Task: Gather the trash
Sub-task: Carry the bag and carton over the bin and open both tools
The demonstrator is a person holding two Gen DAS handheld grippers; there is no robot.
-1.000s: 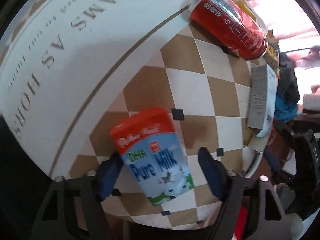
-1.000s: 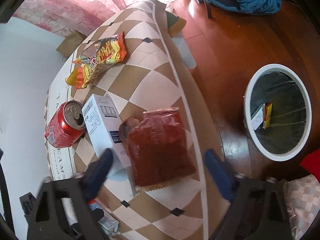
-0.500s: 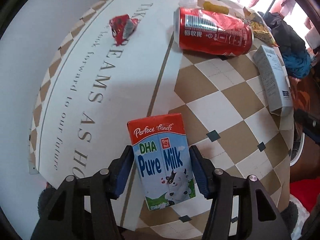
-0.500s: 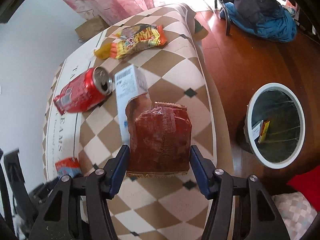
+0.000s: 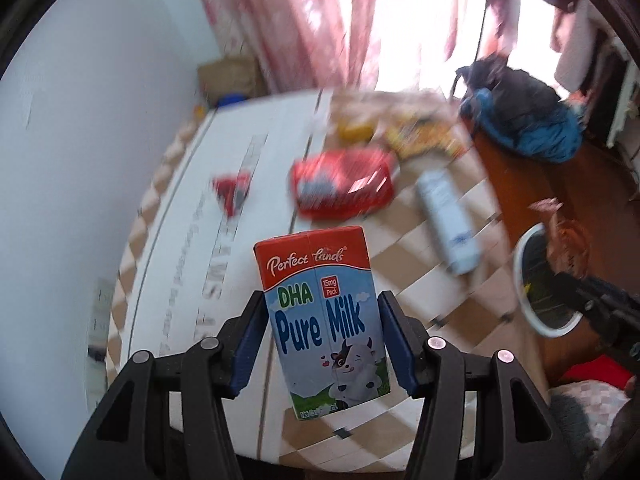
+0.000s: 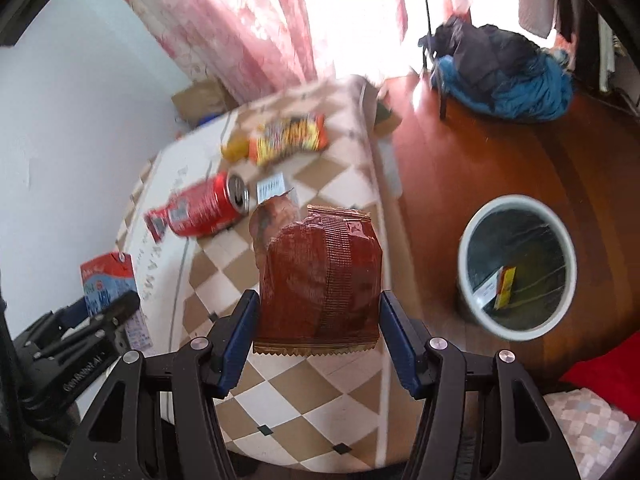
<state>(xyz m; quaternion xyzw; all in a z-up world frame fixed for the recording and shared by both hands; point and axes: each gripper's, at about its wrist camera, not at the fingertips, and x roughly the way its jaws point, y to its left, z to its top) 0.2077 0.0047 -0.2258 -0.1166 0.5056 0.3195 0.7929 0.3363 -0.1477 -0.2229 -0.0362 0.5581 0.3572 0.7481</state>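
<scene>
The left tongs (image 5: 322, 330) are squeezed on a milk box (image 5: 326, 316), one blue finger on each side of it. The box is red on top and blue below, with a little cow on it, and it is up in the air above the worktop (image 5: 280, 140). The right tongs (image 6: 318, 312) are squeezed on a dark red snack bag (image 6: 320, 276), and that bag is up off the worktop too. Down on the checkered worktop lies a red can (image 6: 208, 206) on its side. Near the can is a small red wrapper (image 5: 232, 192). Farther back lies a yellow and orange snack bag (image 6: 288, 138), and a white box (image 5: 448, 220) lies near the worktop's edge. On the brown floor beside the worktop stands a round white bin (image 6: 518, 266) with a bit of trash (image 6: 498, 288) inside. A pile of blue and black clothes (image 6: 504, 74) sits on the floor by the pink curtain (image 6: 248, 20).
</scene>
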